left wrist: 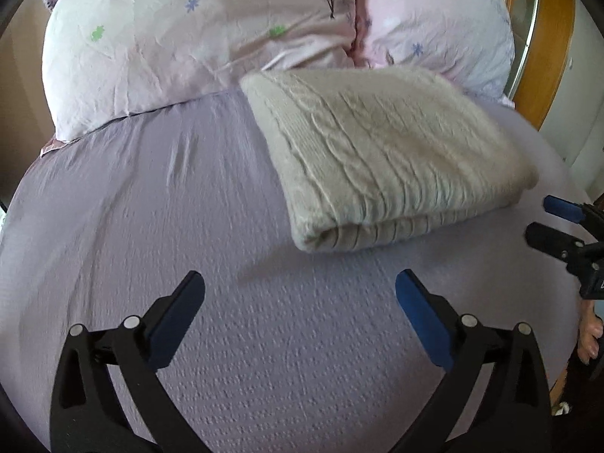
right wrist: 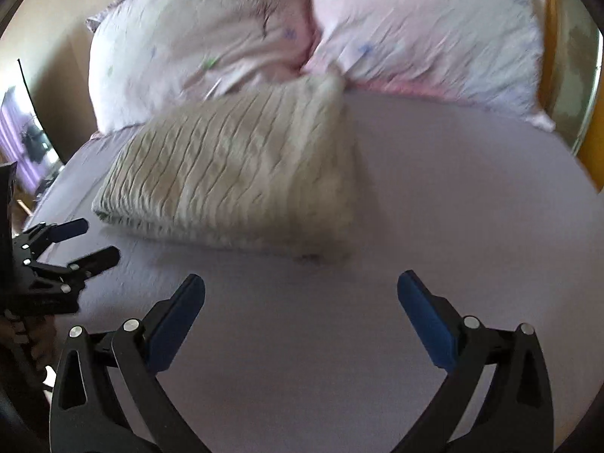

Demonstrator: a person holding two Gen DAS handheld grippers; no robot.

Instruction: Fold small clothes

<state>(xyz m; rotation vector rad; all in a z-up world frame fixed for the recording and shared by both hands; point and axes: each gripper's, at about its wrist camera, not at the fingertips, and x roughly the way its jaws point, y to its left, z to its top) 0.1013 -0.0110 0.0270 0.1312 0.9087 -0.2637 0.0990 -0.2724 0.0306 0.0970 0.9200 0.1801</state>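
Folded sweater (left wrist: 392, 158) resting on bed (left wrist: 151, 207); both grippers, left (left wrist: 300, 287) and right (right wrist: 301, 287), spread wide, empty. Careless nudge could undo the folds.

Both wrist views low over bed (left wrist: 151, 207), pillow-ward

I see a lavender textured bed sheet (left wrist: 151, 207), two pink floral pillows (left wrist: 181, 45) side by side at its far edge, and a wooden headboard (left wrist: 547, 49) behind them.
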